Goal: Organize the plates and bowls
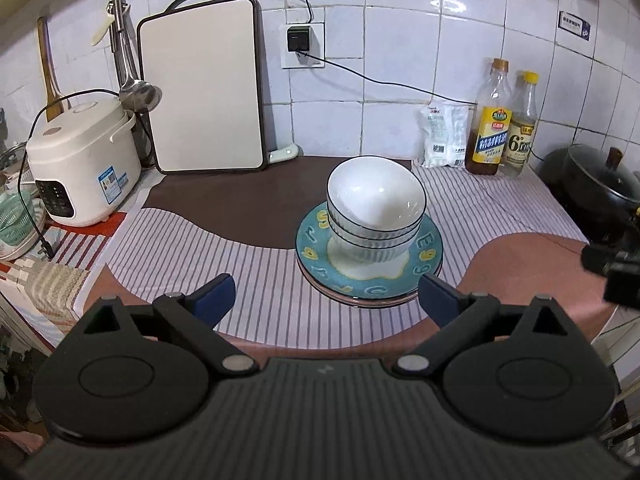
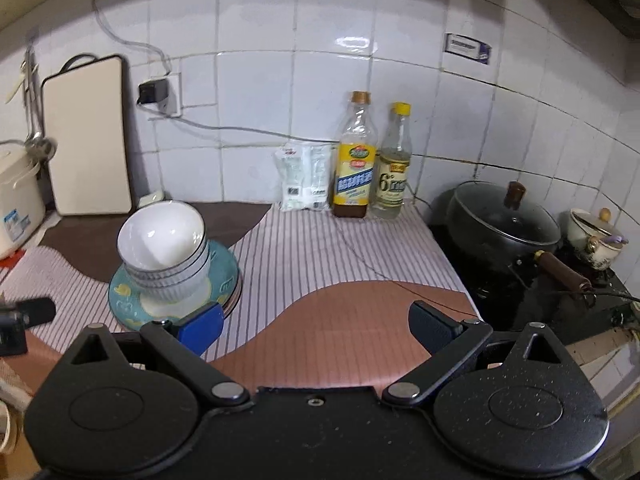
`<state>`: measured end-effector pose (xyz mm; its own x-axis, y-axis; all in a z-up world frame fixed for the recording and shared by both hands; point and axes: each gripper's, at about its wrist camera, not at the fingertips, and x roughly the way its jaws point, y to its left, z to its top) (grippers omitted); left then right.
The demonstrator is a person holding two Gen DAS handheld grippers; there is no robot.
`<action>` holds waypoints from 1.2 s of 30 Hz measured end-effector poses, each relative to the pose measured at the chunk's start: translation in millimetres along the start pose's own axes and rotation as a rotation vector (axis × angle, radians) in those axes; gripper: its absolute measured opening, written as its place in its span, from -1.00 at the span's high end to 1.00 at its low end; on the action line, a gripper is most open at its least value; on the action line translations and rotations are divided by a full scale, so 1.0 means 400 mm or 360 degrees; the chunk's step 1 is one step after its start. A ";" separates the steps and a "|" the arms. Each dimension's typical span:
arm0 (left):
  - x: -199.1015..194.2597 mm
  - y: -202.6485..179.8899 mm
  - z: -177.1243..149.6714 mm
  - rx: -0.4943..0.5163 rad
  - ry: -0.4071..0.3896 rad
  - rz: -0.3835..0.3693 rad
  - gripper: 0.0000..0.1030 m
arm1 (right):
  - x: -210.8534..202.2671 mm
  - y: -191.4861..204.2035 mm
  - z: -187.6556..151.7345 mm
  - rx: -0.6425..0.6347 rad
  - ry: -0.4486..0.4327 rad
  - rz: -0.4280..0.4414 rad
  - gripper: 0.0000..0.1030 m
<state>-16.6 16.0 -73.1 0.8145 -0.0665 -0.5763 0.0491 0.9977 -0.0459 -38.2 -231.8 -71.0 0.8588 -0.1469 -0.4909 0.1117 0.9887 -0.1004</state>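
Resting: bowls [image 1: 376,208] nested in a stack, upright, on the plates [image 1: 370,276], near the middle of the mat [image 1: 168,248].
Bowls: white with a dark rim line, ribbed outside; at least three, the top one empty.
Plates: a short stack; the top one teal with yellow letters and a white centre.
Left gripper [image 1: 326,300]: jaws spread wide, nothing between them; its right finger's tip lies just at the plates' near rim, contact unclear.
Right gripper [image 2: 316,322]: jaws wide apart, empty, over bare mat right of the stack; its left finger overlaps the plates' edge in its own view.
Back wall: two bottles [image 1: 490,124], a white packet [image 1: 444,136], a cutting board [image 1: 204,84].
Left side: rice cooker [image 1: 80,160].
Right side: black pot [image 2: 502,220] with a glass lid on the stove.
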 end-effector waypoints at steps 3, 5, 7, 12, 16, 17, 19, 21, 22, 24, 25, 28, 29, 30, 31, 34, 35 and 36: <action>0.002 0.004 -0.002 -0.0025 0.0005 -0.0011 -0.92 | -0.005 -0.007 0.002 0.0016 -0.0016 -0.0009 -0.95; 0.004 0.006 -0.002 -0.0038 0.0007 -0.0018 -0.92 | -0.008 -0.008 0.002 0.0007 -0.0022 -0.0013 -0.95; 0.005 0.005 -0.003 -0.0034 -0.0001 -0.0021 -0.92 | -0.010 -0.007 0.001 -0.0006 -0.0027 -0.0014 -0.95; 0.010 0.005 -0.004 -0.0029 -0.0010 -0.0026 -0.95 | -0.014 -0.002 -0.002 -0.0032 -0.0037 0.0004 -0.95; 0.020 0.002 0.000 -0.0011 0.0040 -0.0028 -0.96 | -0.012 0.005 -0.006 -0.0053 -0.0046 0.0019 -0.95; 0.022 0.001 -0.001 -0.0011 0.0042 -0.0018 -0.96 | -0.011 0.006 -0.007 -0.0057 -0.0044 0.0021 -0.95; 0.023 0.001 -0.002 -0.0005 0.0036 0.0004 -0.96 | -0.010 0.008 -0.009 -0.0061 -0.0040 0.0020 -0.95; 0.022 0.001 -0.003 -0.0007 0.0029 0.0020 -0.96 | -0.011 0.011 -0.010 -0.0061 -0.0037 0.0020 -0.95; 0.022 0.002 -0.002 -0.0010 0.0029 0.0022 -0.96 | -0.011 0.011 -0.011 -0.0061 -0.0035 0.0017 -0.95; 0.022 0.002 -0.002 -0.0013 0.0033 0.0026 -0.96 | -0.011 0.011 -0.010 -0.0063 -0.0033 0.0007 -0.95; 0.021 0.002 -0.002 -0.0014 0.0032 0.0025 -0.96 | -0.011 0.013 -0.010 -0.0064 -0.0034 0.0003 -0.95; 0.017 0.001 -0.003 -0.0019 0.0017 0.0031 -0.96 | -0.012 0.011 -0.010 -0.0064 -0.0034 0.0000 -0.95; 0.016 0.001 -0.003 -0.0023 0.0013 0.0029 -0.96 | -0.011 0.011 -0.010 -0.0064 -0.0033 -0.0003 -0.95; 0.016 0.001 -0.002 -0.0028 0.0013 0.0024 -0.96 | -0.011 0.010 -0.011 -0.0064 -0.0033 -0.0010 -0.95; 0.016 0.002 -0.001 -0.0032 0.0016 0.0014 -0.96 | -0.011 0.010 -0.011 -0.0065 -0.0032 -0.0020 -0.95; 0.018 0.003 0.000 -0.0042 0.0023 -0.0008 -0.96 | -0.008 0.009 -0.012 -0.0060 -0.0024 -0.0041 -0.95; 0.018 0.003 -0.001 -0.0041 0.0024 -0.0011 -0.96 | -0.007 0.008 -0.012 -0.0054 -0.0019 -0.0039 -0.95; 0.018 0.003 -0.001 -0.0039 0.0025 -0.0011 -0.96 | -0.006 0.008 -0.012 -0.0050 -0.0017 -0.0038 -0.95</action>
<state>-10.7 16.5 -77.7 0.8049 -0.0735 -0.5889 0.0400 0.9968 -0.0697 -42.3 -228.5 -74.2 0.8615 -0.1697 -0.4786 0.1166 0.9834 -0.1389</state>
